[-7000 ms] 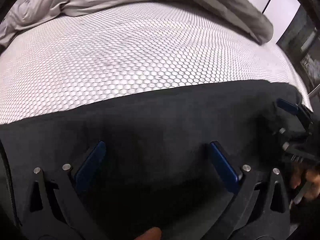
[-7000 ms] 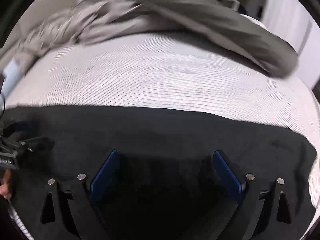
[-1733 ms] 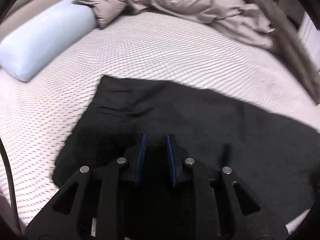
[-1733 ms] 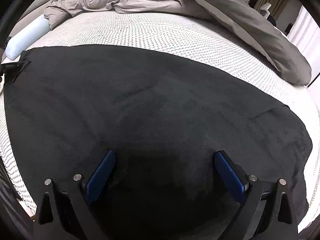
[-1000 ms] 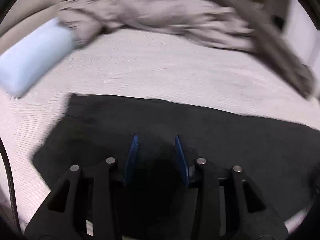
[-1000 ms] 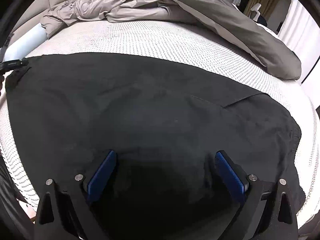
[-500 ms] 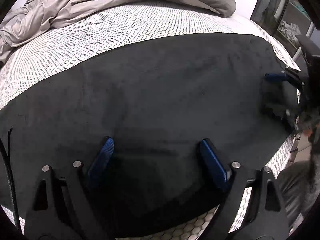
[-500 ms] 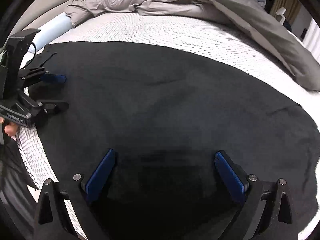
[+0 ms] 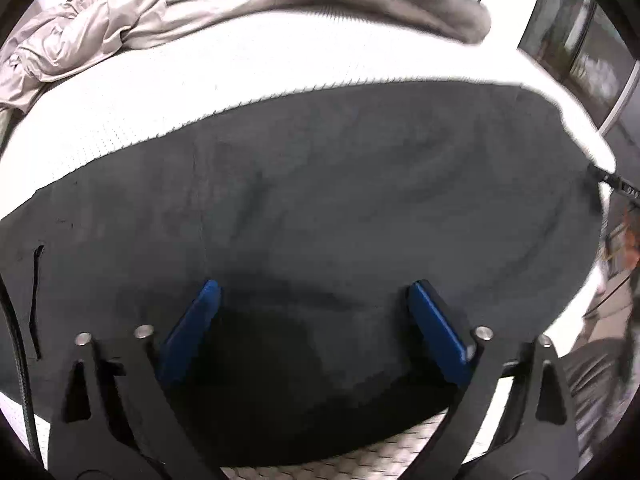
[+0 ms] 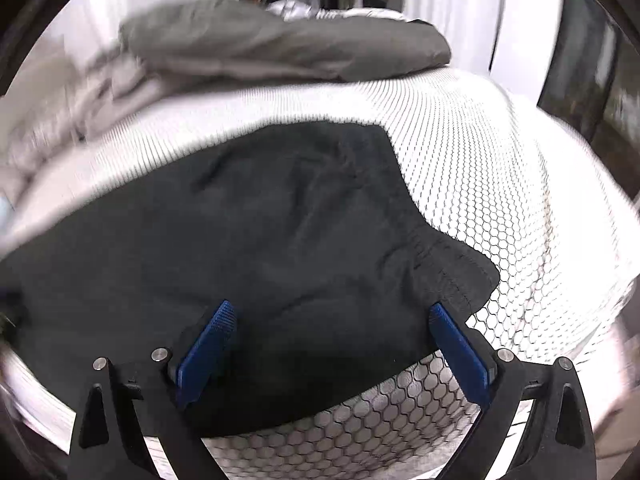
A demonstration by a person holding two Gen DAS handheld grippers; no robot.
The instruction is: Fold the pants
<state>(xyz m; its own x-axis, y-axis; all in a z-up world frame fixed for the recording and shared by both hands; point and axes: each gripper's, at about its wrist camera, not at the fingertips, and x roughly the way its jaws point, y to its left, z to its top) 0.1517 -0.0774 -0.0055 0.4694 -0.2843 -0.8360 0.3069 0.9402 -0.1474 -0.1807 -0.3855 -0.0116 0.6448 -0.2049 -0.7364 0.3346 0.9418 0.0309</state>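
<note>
Since a second ago: my left fingers (image 9: 436, 332), then nearly together, are opening wide with nothing pinched; my right-hand view has swung onto the waistband end.

Item 1, left gripper (image 9: 312, 328): hovering over the pants (image 9: 340, 184), fabric below, not clamped.
Item 2, right gripper (image 10: 332, 344): fingers apart, empty, above the elastic waistband corner (image 10: 460, 276).
Item 3, pants: black, spread flat along the bed's (image 10: 500, 184) near edge.
Item 4, grey duvet (image 10: 280, 40): bunched beyond.

Handling note: pinch the near edge at both ends evenly, lift together, carry it over square, and keep clear of the duvet.
</note>
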